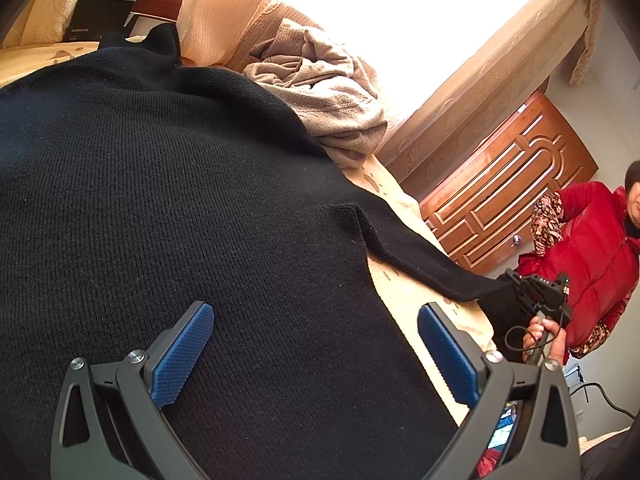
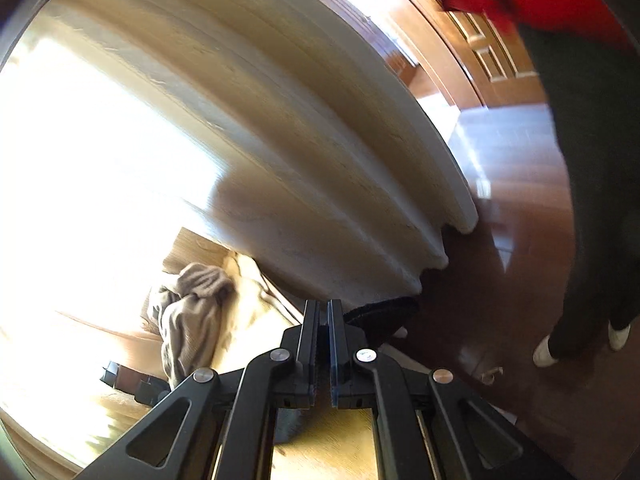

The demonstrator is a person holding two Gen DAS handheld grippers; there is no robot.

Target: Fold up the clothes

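- Here, we see a black knit sweater [image 1: 168,200] spread flat over the cream bedspread [image 1: 400,292], one sleeve [image 1: 432,264] stretched out toward the bed's edge.
- Our left gripper [image 1: 316,352] hovers above the sweater's body with its blue pads [image 1: 184,356] wide apart, gripping nothing.
- Our right gripper [image 2: 323,320] has its fingers pressed together, with dark cloth showing just beside and beneath them; from the left wrist view the sleeve's end reaches right up to it, so we read it as pinched there.
- A crumpled beige garment [image 1: 320,88] lies further up the bed, near the curtain [image 1: 472,80].
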